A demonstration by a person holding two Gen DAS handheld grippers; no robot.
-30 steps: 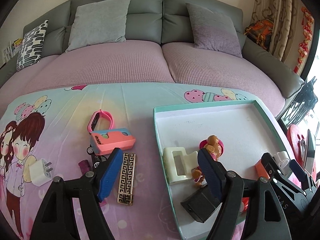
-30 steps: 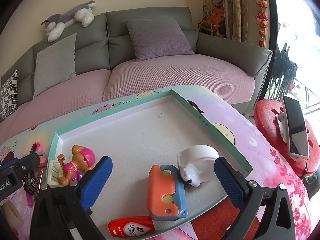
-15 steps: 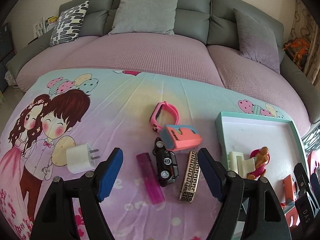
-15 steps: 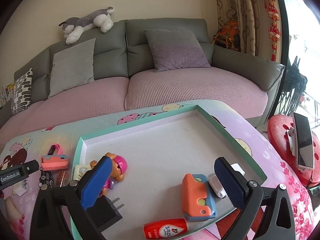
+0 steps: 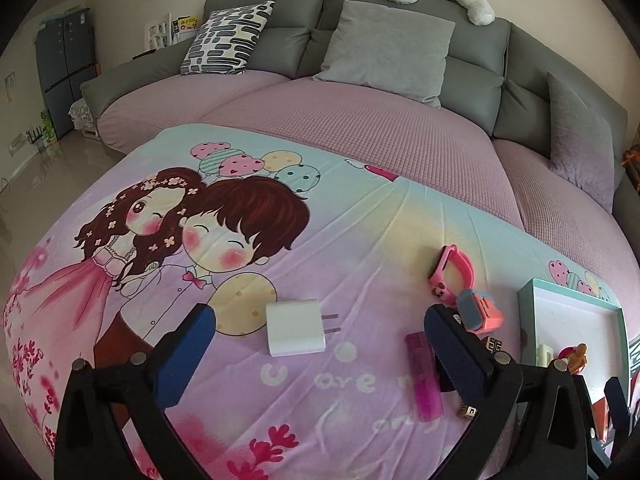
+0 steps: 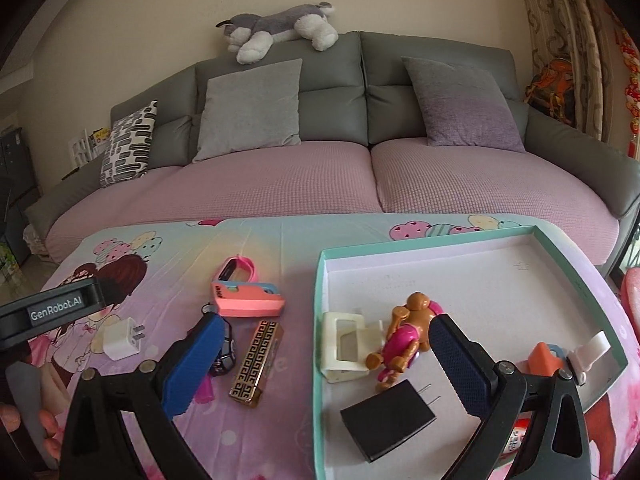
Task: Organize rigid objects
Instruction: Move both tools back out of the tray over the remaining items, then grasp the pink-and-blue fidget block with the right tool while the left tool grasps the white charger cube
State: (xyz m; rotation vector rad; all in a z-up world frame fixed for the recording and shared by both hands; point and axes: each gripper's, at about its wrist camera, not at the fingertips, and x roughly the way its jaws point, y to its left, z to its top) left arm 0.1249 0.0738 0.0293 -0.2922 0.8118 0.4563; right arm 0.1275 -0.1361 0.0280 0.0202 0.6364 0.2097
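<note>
On the cartoon-printed tablecloth (image 5: 360, 240), going from left to right, the left gripper (image 5: 316, 340) hangs over the cloth with its jaws spread wide; they have just been opening, and nothing is pressed between them, though the white charger (image 5: 294, 333) lies flat on the cloth in the gap between the blue pads, its prongs pointing right. Just right of it, near the right pad, lies the purple lighter (image 5: 424, 376), partly hidden by that finger. Beyond it sit the pink watch band (image 5: 450, 274) and the pink-and-blue case (image 5: 480, 312), touching or nearly so. In the right wrist view the same cluster shows: the black toy car (image 6: 224, 346) behind the blue pad, and the gold patterned bar (image 6: 256, 364) lying beside it, near the tray's left wall. The teal tray (image 6: 320, 320) holds a cream clip (image 6: 344, 346), a toy pup figure (image 6: 404, 336) lying against it, a black charger (image 6: 386, 420) in front, and an orange-and-blue case (image 6: 544, 356) beside a white clip (image 6: 588, 352) by the right wall. The right gripper (image 6: 324, 364) hovers released, jaws apart astride the tray's left edge, gripping nothing.
</note>
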